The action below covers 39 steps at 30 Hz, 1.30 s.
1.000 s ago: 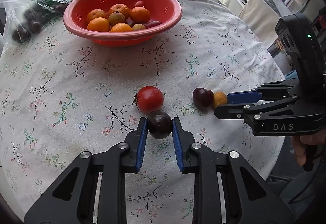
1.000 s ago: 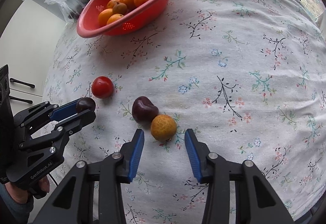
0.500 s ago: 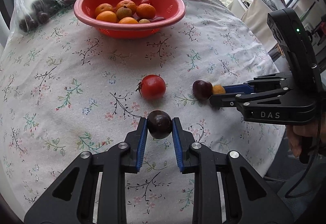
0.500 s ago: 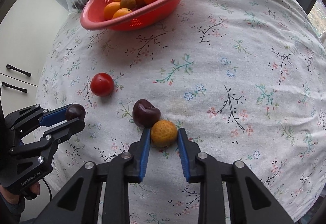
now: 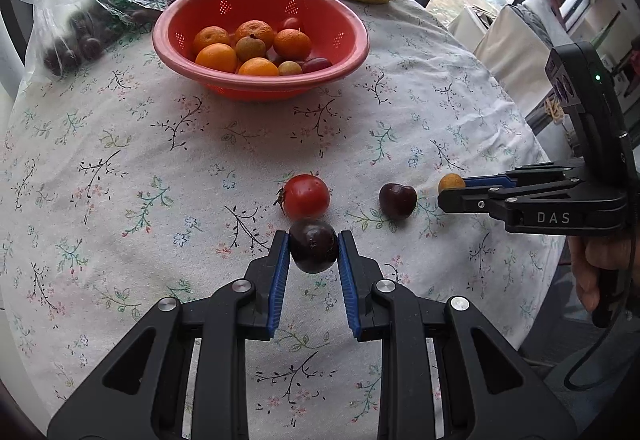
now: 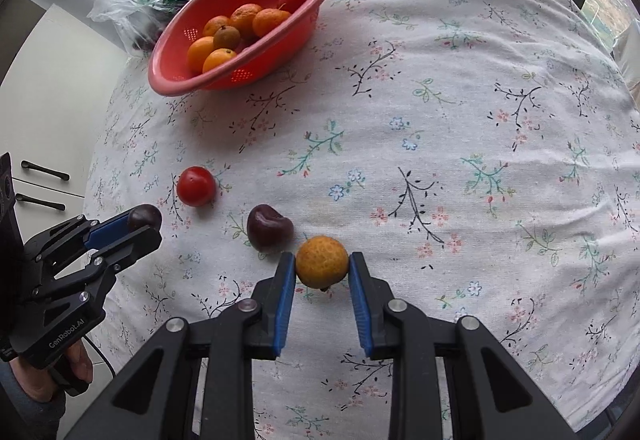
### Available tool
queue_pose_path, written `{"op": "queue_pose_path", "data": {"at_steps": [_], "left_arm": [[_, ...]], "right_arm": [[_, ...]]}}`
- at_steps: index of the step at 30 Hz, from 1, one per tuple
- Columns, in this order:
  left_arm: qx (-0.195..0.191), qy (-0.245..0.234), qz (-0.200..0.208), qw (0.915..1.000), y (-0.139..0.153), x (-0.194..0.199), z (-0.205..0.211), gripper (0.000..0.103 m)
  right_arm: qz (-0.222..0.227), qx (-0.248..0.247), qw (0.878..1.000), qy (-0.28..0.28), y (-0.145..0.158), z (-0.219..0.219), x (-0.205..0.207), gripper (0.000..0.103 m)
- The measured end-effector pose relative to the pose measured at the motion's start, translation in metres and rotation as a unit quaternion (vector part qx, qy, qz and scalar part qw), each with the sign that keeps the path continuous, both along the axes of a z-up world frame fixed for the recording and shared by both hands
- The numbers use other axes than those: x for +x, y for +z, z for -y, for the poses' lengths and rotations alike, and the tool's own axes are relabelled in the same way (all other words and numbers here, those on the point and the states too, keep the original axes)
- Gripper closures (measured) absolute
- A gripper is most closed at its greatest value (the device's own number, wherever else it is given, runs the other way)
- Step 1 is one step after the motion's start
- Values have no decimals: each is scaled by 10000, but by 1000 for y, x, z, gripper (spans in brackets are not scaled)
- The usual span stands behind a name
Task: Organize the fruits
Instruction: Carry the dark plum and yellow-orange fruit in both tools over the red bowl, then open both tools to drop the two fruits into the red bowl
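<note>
left claw (image 5: pixel 313 254) clamped on dark plum (image 5: pixel 313 247) | right claw (image 6: pixel 322 272) clamped on small orange fruit (image 6: pixel 321 261) | both judged light, soft, round, slippery; widest middle is gripped gently

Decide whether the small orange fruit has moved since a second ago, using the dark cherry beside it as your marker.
Yes. The orange fruit, gripped by the right claw, no longer touches the cherry; in the left view it sits apart, farther right.

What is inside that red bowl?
The red bowl holds several small oranges, a brownish round fruit and a few small reddish fruits. Anything beneath that pile is covered and cannot be seen.
</note>
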State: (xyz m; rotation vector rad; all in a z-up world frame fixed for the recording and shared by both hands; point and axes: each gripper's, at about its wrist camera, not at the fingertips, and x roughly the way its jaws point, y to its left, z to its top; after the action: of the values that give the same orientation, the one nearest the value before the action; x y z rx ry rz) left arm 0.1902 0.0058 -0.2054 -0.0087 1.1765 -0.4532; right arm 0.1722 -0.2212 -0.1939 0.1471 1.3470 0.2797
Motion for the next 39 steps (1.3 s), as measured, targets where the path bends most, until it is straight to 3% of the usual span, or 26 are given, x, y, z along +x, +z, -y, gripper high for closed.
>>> {"op": "queue_pose_path", "data": {"at_steps": [7,12,18,24,28,39], "left_arm": [[-28,337,226,9992,19,30,-21,80],[-14,538,370,9979,30,57,-37,80],[-48,613,572,9965,45,98,-38,80],[34,601,530,9968,39,135,-23,80],[109,606,373,9974,24,147,-17,80],[191,573,212,9980,-2,153,-8,80]], "right_arm": [[160,-51,9977,-662,17,47,27,74],[393,-15,9960,-807,36,56,59,74],[695,246,9965,-383,60,16,101,74],[843,359,9955,249,64,-37,131,74],[740,280,9949,631,54,-61,143,74],[402,143,9944,964,23,-81,155,74]]}}
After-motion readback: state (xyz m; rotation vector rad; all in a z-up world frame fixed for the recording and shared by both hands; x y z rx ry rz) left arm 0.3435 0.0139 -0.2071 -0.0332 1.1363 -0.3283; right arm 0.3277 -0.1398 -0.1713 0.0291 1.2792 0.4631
